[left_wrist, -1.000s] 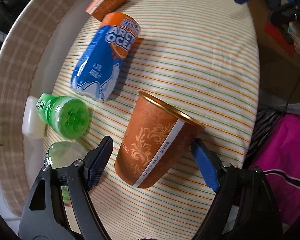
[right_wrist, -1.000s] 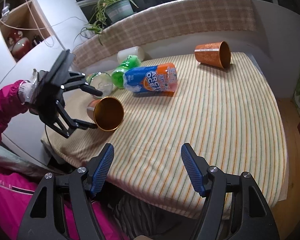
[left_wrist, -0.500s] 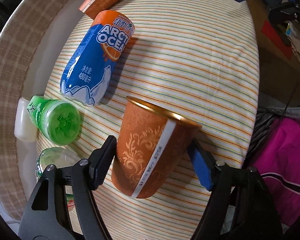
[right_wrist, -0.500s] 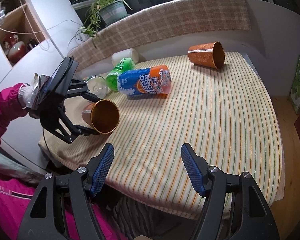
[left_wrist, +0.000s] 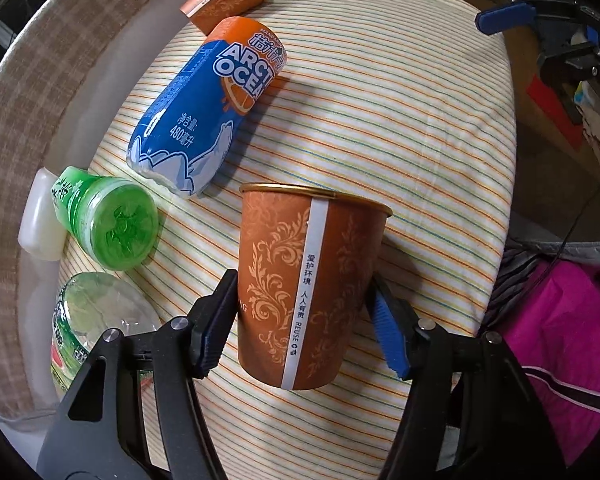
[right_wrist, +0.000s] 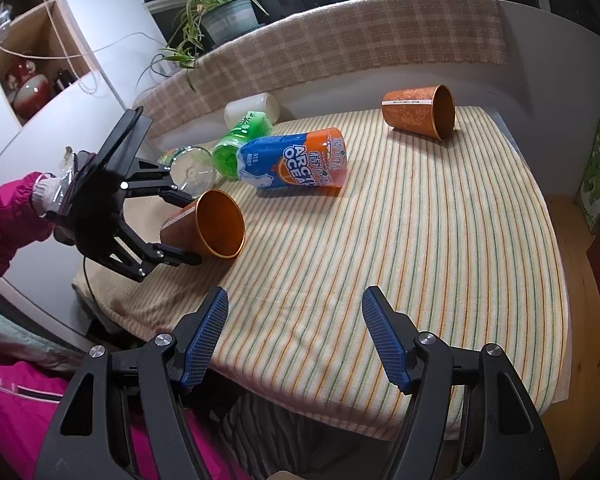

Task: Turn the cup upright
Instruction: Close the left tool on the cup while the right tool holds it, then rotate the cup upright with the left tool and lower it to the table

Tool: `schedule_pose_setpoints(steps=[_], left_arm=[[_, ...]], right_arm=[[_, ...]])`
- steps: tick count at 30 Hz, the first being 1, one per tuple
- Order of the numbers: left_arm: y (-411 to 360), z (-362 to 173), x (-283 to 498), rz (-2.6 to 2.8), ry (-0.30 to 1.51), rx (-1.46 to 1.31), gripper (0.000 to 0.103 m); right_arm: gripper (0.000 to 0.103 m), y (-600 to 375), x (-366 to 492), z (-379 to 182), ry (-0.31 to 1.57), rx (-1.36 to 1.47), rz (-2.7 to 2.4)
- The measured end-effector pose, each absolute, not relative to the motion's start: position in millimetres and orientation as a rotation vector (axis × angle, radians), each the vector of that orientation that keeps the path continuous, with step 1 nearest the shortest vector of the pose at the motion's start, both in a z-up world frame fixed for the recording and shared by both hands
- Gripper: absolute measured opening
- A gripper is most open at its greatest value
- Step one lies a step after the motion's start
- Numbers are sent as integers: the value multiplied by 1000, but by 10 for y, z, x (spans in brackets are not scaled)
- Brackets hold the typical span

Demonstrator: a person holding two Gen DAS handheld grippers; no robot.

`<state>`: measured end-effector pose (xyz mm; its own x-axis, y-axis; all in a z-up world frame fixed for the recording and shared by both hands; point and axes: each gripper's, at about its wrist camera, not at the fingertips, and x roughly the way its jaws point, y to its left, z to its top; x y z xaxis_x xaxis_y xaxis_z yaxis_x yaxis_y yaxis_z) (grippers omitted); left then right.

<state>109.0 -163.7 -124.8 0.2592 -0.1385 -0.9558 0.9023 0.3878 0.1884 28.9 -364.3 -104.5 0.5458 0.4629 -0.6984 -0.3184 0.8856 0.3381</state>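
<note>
At the near-left corner of the striped cloth (right_wrist: pixel 440 208) covering the surface, the cup (left_wrist: pixel 306 286) lies on its side, gold-rimmed mouth pointing toward the middle of the surface. The left hand-held gripper (left_wrist: pixel 300 320) straddles the cup's lower half: in the left wrist view one finger sits against each flank of the cup wall, base end nearest the camera. Jaws are partly closed around the cup; contact looks made on both sides, but whether it is a firm clamp I cannot tell. In the right wrist view the same cup (right_wrist: pixel 204 226) shows its open mouth, and the left hand-held gripper (right_wrist: pixel 178 228) reaches in from the left with one finger above and one below the cup body.

The right hand-held gripper (right_wrist: pixel 296 338) hangs above the near edge of the cloth, jaws wide apart, holding nothing, well apart from the cup.

Other items: blue bottle (left_wrist: pixel 204 108) on its side just beyond the cup; green bottle (left_wrist: pixel 104 226) on its side to the left, base toward the camera; clear bottle (left_wrist: pixel 96 320) near the left finger; second cup (right_wrist: pixel 420 112) on its side at the far edge, well apart. Potted plant (right_wrist: pixel 224 16) behind the checked backrest (right_wrist: pixel 340 44).
</note>
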Motion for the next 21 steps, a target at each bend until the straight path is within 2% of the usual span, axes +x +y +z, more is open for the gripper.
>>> schedule_pose_setpoints(steps=[14,21], left_arm=[[-1253,-1095,1100,-838,1022,641,64],[-1059,-936,1022,-774,887,384,64]], right_arm=[[69,-3569,318,-1088,891,182,469],[69,-3473,354,-1106,891,192,482]])
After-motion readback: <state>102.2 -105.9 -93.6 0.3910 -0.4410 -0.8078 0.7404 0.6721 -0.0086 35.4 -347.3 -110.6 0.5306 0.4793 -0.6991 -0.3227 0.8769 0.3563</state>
